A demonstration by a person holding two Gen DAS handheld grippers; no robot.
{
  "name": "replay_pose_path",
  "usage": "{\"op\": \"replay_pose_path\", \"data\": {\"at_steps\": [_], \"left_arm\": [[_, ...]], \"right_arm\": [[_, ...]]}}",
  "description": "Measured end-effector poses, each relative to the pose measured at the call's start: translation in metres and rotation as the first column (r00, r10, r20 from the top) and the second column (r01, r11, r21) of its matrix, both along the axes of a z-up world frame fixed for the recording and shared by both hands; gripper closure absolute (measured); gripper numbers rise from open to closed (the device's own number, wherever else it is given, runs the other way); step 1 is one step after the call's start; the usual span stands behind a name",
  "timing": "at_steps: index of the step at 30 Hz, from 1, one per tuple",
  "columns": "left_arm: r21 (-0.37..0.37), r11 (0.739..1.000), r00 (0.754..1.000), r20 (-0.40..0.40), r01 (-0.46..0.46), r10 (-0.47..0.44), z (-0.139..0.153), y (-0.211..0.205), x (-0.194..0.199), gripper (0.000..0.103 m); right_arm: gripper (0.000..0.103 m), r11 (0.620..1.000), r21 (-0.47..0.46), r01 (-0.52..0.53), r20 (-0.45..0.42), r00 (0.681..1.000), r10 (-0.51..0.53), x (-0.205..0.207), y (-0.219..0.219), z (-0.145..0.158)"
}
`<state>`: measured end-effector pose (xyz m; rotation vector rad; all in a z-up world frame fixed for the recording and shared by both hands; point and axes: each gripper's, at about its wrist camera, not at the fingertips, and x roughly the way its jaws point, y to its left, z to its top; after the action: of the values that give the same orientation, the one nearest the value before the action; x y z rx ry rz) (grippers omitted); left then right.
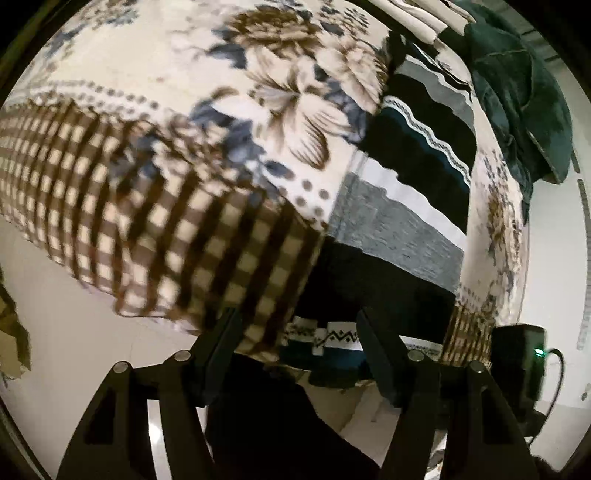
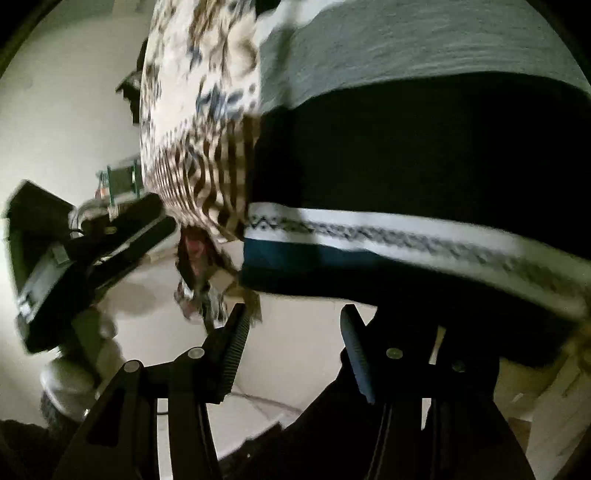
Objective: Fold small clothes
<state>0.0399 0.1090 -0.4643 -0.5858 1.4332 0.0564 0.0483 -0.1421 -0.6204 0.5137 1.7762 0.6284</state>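
Pale floor below, floral-and-check blanket (image 1: 177, 155) spread as the work surface. On it, toward its near edge, a striped sweater (image 1: 402, 206) lying flat, bands of grey, white, black and teal, hem hanging slightly over the edge. Left gripper (image 1: 295, 339) just at that hem, fingers apart, nothing between them. Right gripper (image 2: 291, 325) likewise spread and empty, close under the hem. Beyond the sweater, a dark green garment (image 1: 524, 99) heaped, folded pale cloths (image 1: 417, 14) beside it. No containers visible.

motion blur smears the striped sweater (image 2: 424, 236) and floral blanket (image 2: 199, 74).
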Motion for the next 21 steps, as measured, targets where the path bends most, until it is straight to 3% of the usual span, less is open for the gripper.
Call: {"op": "replay_pose_path", "data": {"at_steps": [4, 8, 13, 19, 21], "left_arm": [[-0.041, 0.999, 0.999, -0.010, 0.033, -0.033, -0.031, -0.021, 0.016, 0.040], [-0.046, 0.997, 0.997, -0.030, 0.066, -0.067, -0.065, -0.038, 0.035, 0.040], [-0.064, 0.994, 0.996, -0.031, 0.087, -0.089, -0.091, -0.037, 0.036, 0.040], [-0.115, 0.986, 0.993, 0.017, 0.121, -0.120, -0.089, -0.026, 0.028, 0.040], [-0.092, 0.990, 0.994, 0.037, 0.104, -0.101, -0.083, -0.020, 0.024, 0.040]], "right_arm": [[0.049, 0.977, -0.127, 0.173, 0.080, 0.983, -0.164, 0.009, -0.067, 0.016], [0.044, 0.937, -0.193, 0.290, 0.087, 0.957, -0.278, 0.026, -0.115, 0.002], [0.043, 0.939, -0.163, 0.302, 0.014, 0.953, -0.303, 0.043, -0.121, -0.041], [0.043, 0.942, -0.061, 0.329, -0.062, 0.941, -0.333, 0.048, -0.105, -0.065], [0.043, 0.945, -0.031, 0.325, -0.081, 0.942, -0.327, 0.049, -0.093, -0.071]]}}
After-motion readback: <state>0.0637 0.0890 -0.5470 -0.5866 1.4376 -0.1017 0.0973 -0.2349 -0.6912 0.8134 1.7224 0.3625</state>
